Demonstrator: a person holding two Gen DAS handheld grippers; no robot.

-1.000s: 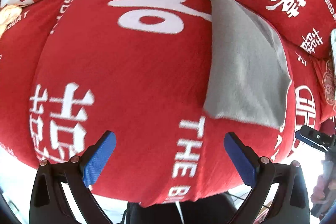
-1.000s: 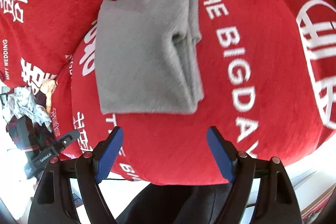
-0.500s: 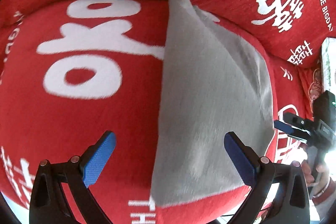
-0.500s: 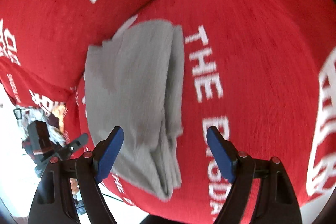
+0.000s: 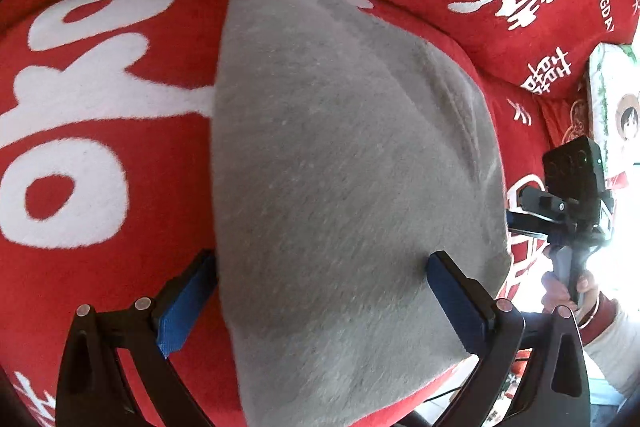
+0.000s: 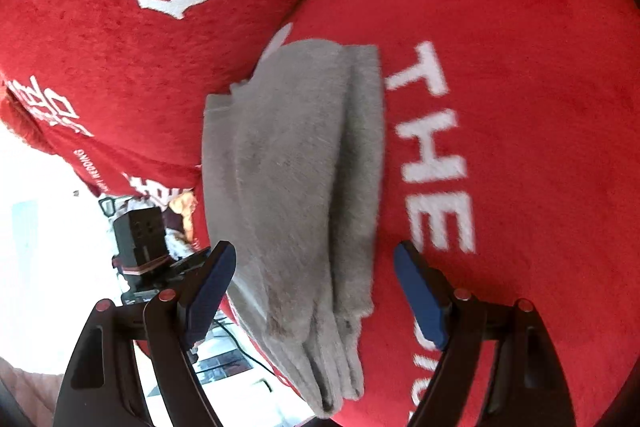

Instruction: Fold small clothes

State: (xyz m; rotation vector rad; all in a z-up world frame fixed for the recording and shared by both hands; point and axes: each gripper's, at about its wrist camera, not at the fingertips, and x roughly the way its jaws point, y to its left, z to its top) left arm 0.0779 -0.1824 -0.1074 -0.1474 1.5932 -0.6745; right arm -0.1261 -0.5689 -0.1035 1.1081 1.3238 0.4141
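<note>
1. The folded grey cloth (image 5: 344, 167) lies on the red cushion (image 5: 100, 187), near its front edge.
2. Left gripper (image 5: 320, 291) has its fingers (image 5: 188, 299) spread wide, straddling the cloth's near end and gripping nothing.
3. Right gripper (image 6: 316, 287) is likewise spread over the layered edge (image 6: 344, 355), empty.
4. Step, as I judge it: lining up a grasp for 1 more fold.
5. Next: lower both, pinch all layers together, then lift evenly.

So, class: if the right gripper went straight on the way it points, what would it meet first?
Probably the folded grey cloth, lying between the open right gripper fingers on the red cushion; depth is unclear.
</note>
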